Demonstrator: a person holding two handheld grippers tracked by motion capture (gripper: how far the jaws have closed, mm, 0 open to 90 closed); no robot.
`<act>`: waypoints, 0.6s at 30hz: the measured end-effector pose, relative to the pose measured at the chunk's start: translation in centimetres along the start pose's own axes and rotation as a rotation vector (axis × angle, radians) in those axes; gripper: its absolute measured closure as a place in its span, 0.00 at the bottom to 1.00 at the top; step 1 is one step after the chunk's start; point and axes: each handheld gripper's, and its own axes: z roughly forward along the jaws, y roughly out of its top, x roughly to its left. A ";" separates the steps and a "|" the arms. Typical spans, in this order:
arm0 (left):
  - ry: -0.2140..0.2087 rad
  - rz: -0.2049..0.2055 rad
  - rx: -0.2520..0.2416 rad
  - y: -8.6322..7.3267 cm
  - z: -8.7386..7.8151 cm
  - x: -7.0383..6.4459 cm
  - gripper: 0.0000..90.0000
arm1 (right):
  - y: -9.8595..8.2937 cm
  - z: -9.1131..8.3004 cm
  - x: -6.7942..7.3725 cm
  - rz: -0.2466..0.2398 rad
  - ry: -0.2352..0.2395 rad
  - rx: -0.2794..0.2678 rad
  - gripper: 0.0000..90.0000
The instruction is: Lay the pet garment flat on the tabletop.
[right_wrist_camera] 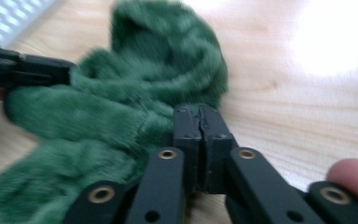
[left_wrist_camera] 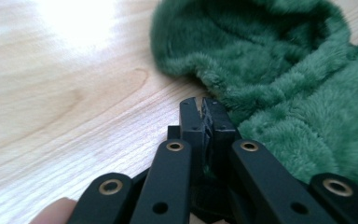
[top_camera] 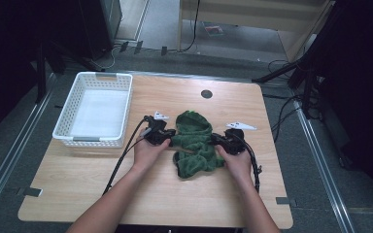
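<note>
On the wooden table [top_camera: 223, 194] in the high view, a green fleece cloth [top_camera: 194, 143] lay bunched near the middle, with the left gripper [top_camera: 167, 138] at its left edge and the right gripper [top_camera: 221, 141] at its right edge. Each gripper was held by a hand, the forearms coming in from the bottom. A white perforated basket [top_camera: 97, 109] stood at the table's left side, apart from the cloth, and a dark round grommet [top_camera: 206, 94] sat near the far edge. No writing could be read on anything. Cables [top_camera: 121, 160] trailed from both grippers toward the near edge. From this height the jaws were too small to judge.

Along the left gripper view, the two black jaws stood pressed together, tips touching, with a little green pile caught between them lower down; the left gripper [left_wrist_camera: 201, 106] was clenched on the cloth's edge. The fleece cloth [left_wrist_camera: 270, 70] filled the upper right, its far folds cut off by the frame. Bare table [left_wrist_camera: 65, 102] with a bright glare lay to the left.

Along the right gripper view, which was blurred, the right gripper [right_wrist_camera: 200, 116] had its jaws closed against each other at the rim of the cloth [right_wrist_camera: 135, 93], pinching its edge. The left gripper [right_wrist_camera: 28, 70] reached in at the upper left, touching the cloth. A corner of the basket [right_wrist_camera: 9, 18] showed at the top left, and a fingertip [right_wrist_camera: 354, 175] at the lower right.
</note>
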 end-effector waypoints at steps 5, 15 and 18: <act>-0.016 -0.037 -0.096 -0.1 -2.9 0.0 0.46 | 0.3 -3.2 1.2 -0.016 0.013 -0.151 0.54; -0.049 -0.064 -0.092 -4.9 -5.9 -2.3 0.50 | -4.8 -6.1 9.0 -0.178 0.233 -0.073 0.55; -0.042 -0.042 -0.065 -5.9 -5.1 -3.3 0.50 | -6.1 -4.3 11.4 -0.243 0.216 -0.001 0.55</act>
